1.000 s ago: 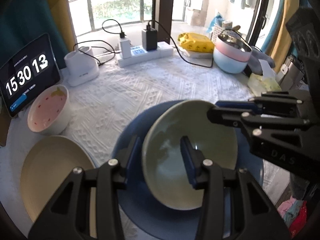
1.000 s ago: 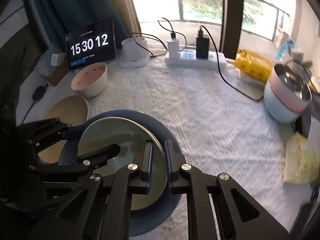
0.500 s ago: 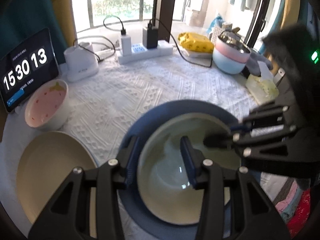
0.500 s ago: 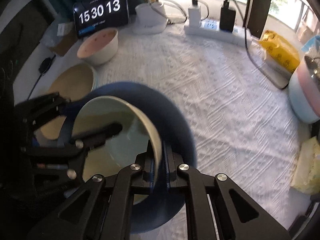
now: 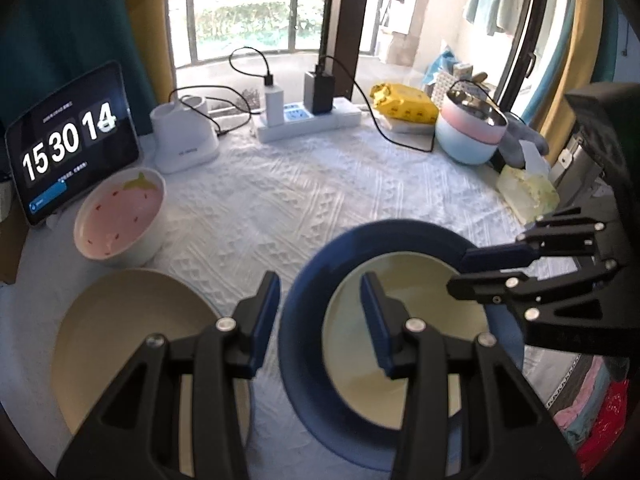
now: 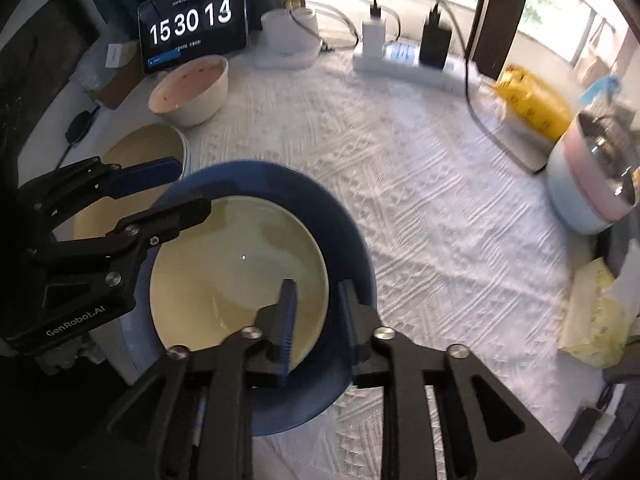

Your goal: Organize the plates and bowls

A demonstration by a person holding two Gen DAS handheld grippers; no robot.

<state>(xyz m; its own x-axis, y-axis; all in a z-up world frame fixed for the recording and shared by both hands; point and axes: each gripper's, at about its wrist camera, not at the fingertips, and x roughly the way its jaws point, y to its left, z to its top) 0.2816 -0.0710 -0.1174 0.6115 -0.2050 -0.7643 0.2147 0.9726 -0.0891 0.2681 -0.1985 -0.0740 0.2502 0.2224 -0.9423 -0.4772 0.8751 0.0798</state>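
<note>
On white tablecloth (image 5: 304, 208), cream bowl (image 6: 236, 272) inside blue plate (image 6: 352, 240), R gripper (image 6: 316, 304) opening, straddling bowl rim w/o contact, L gripper (image 5: 320, 304) part-open, holding nothing.

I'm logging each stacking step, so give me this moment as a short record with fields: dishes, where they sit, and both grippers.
stack: pale green ceramic bowl sits inside dark blue plate
beside stack: beige plate, strawberry-print white bowl
surface: white textured tablecloth
left gripper: open, straddling the blue plate's rim
right gripper: jaws opening, green bowl's rim between them, pads no longer pressing
</note>
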